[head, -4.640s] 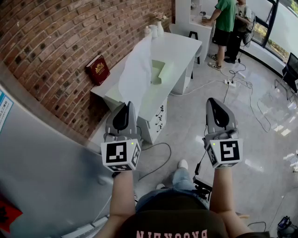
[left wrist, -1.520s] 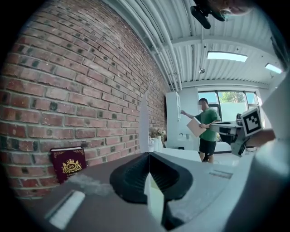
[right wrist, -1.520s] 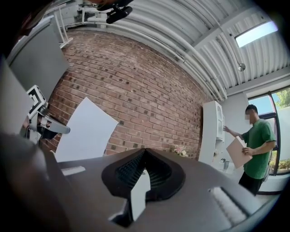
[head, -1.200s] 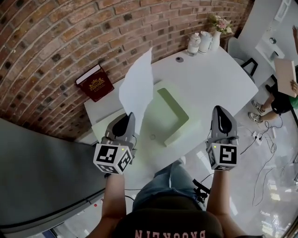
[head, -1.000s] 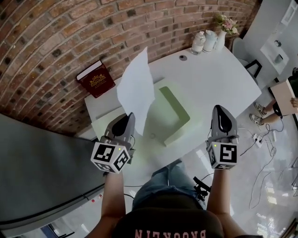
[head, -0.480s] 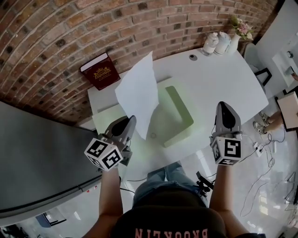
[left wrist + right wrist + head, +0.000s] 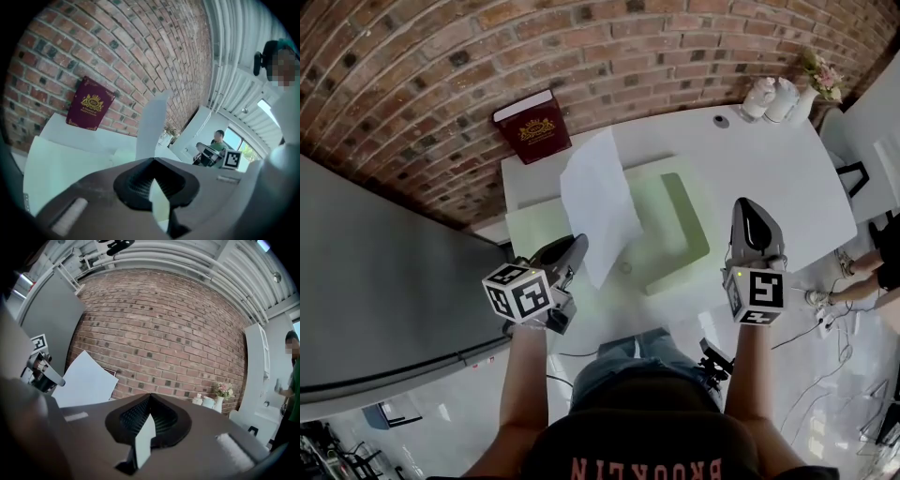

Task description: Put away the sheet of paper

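- The left gripper (image 7: 577, 244) was seen with its jaws pressed together on the lower corner of the sheet of paper (image 7: 600, 202).
- In the left gripper view the sheet was shown rising upright from the closed jaw tips, with its upper edge towards the brick wall (image 7: 412, 66).
- From the head view the sheet was seen held above the near left part of the white table (image 7: 759, 169), overlapping the left side of the pale green tray (image 7: 684, 220). Whether the paper touched the tray could not be told.
- The right gripper (image 7: 748, 204) was held well apart from the sheet, over the table's near right edge. Its jaws were shown brought together with nothing between them.
- A dark red book (image 7: 532, 127) was propped upright against the wall at the table's far left corner.
- Two white vases (image 7: 772, 97) were set side by side at the far right corner, with a small bunch of flowers (image 7: 822, 75) just beside them.
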The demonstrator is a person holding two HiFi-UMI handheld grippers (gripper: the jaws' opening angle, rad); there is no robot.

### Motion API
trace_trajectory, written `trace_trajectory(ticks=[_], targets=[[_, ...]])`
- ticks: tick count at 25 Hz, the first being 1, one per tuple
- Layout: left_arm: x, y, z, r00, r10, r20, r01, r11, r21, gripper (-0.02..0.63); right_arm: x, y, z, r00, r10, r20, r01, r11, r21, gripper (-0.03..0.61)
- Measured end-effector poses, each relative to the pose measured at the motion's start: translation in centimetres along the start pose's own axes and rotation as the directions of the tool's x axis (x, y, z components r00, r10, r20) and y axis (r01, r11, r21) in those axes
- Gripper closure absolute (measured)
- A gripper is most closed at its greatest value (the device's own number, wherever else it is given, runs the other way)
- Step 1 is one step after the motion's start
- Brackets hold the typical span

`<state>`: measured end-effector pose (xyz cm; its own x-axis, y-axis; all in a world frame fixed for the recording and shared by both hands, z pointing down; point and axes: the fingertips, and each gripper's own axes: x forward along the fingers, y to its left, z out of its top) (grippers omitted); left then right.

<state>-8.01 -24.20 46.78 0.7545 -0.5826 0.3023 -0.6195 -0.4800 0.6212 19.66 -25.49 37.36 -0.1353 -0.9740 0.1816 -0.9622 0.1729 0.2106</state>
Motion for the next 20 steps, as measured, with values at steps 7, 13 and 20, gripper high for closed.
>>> trace_trajectory(ticks=[7, 13, 20], targets=[[0.1, 2.1, -2.0, 0.999, -0.007, -0.051, -0.004, 0.976, -0.216, 0.612, 0.7, 0.6, 0.5, 1.0, 0.021, 0.011, -0.021, 1.0, -0.007, 0.577], [0.7, 3.3, -4.2, 0.982, 0.034, -0.184, -0.08, 0.966, -0.246, 0.612, 0.9, 0.7, 0.3, 1.0, 0.025, 0.0, -0.025, 1.0, -0.009, 0.577], [0.1, 6.1, -6.5, 0.943, 0.115, -0.313, -0.203, 0.942, -0.266, 0.612, 1.1, 0.9, 0.1, 0.999, 0.037, -0.002, -0.037, 0.999, -0.012, 0.577]])
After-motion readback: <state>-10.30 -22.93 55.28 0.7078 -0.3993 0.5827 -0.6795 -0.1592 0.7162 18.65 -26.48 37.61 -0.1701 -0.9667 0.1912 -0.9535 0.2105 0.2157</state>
